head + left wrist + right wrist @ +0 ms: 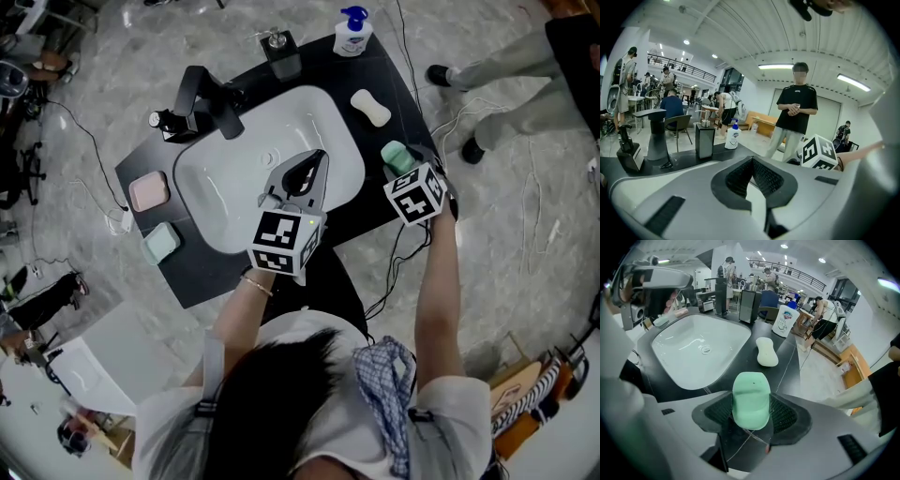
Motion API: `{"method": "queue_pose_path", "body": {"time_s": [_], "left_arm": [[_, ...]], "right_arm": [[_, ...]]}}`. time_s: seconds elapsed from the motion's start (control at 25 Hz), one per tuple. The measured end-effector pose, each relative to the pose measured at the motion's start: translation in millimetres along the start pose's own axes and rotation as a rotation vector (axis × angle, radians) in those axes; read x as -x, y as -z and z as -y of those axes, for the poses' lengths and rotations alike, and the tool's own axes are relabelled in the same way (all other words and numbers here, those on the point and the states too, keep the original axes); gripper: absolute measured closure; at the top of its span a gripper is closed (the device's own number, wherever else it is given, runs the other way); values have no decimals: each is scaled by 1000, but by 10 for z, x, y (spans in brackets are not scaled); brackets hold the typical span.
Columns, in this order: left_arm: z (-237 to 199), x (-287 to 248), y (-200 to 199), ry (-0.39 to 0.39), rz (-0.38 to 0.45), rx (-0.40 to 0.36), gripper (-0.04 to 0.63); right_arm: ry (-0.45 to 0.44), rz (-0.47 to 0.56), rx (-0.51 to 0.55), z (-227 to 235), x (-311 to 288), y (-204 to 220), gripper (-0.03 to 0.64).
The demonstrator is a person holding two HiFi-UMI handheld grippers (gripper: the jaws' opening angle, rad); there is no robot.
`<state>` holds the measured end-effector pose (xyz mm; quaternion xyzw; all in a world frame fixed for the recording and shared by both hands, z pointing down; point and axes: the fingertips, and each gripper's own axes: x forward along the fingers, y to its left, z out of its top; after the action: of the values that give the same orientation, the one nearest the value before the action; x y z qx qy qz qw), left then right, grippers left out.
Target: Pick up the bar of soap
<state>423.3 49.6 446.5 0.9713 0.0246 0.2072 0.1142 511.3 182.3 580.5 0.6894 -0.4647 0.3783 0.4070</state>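
**Two bars of soap, your right claw on the green one**

At the left of the head view, a pink soap dish [149, 191] and a pale green soap dish [161, 242] lie on the black counter [319, 66], below the black faucet [208, 100]. Neither is near your work.

At frame centre your left gripper [322, 155] hangs over the white sink [234, 178]. Its own view shows the jaws closed tip to tip with nothing between them. It is well apart from both bars and blocks nothing.

Along the top edge a black dispenser [282, 52] and a blue-and-white pump bottle [353, 33] stand at the back of the counter, also well clear.

Right of the sink lies a white bar of soap [370, 107]. Just below it in the frame, near the counter's right corner, is the green bar of soap [397, 155].

Your right gripper [751, 397] is on that green bar. In its own view the jaws stand wide, one pad against each long side, and the bar fills the gap between them. Whether the bar is off the counter cannot be told from these views. The white bar lies just beyond it, apart from both bar and jaws. A thin cable [754, 434] crosses beneath the jaws.

At the upper right a person [506, 70] stands on the floor beside the counter.
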Motion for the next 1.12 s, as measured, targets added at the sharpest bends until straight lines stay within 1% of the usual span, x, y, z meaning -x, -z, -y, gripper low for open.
{"method": "queue_pose_path", "body": {"time_s": [0.28,0.56,0.72,1.04,1.08,1.12], "left_arm": [[-18,-23,-12,-7,0,4,584],[-61,-31,-37,-19,3,9,584],[-78,-23,-56,-27,7,7,584],[-164,-12,-78,-42,12,18,584],[-166,-13,-78,-42,11,18,584],[-164,-14,-76,-42,10,17,584]], "right_arm": [[-38,-37,-8,42,-80,57,361],[-134,-77,-26,52,-143,71,360],[-171,-72,-38,73,-171,46,359],[-191,-85,-39,79,-204,54,353],[-187,-78,-41,84,-203,44,350],[-181,-69,-43,90,-197,30,333]]}}
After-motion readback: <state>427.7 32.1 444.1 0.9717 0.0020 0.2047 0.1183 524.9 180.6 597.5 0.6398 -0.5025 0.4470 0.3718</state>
